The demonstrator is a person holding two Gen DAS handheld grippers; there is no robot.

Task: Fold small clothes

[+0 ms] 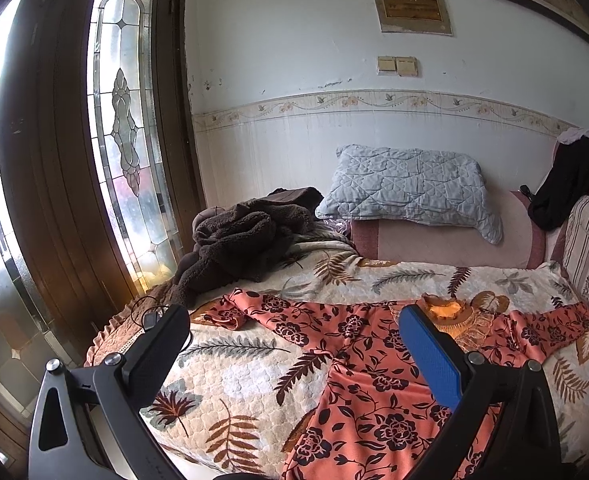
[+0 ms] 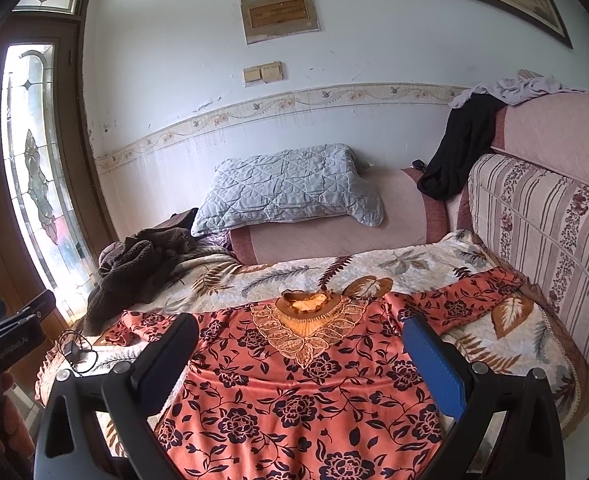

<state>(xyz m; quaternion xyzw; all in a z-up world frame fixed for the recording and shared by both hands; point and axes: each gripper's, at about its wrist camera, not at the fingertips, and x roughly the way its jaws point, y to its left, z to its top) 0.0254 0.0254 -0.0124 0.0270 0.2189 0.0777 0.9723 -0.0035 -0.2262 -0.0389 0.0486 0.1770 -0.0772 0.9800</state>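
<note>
Orange floral top [image 2: 294, 392] lies flat mid-frame, thin, soft, prob slippery; grab at sleeve ends. Left gripper [image 1: 294, 344] & right gripper [image 2: 300, 354] both released, empty.

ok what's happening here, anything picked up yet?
Nothing yet. A floral top lies spread flat on the leaf-print blanket, neckline away from the cameras, sleeves out to both sides. The left gripper and right gripper both hover open above it, holding nothing. No fold is started. A brown fleece sits bunched at the blanket's far left.
</note>
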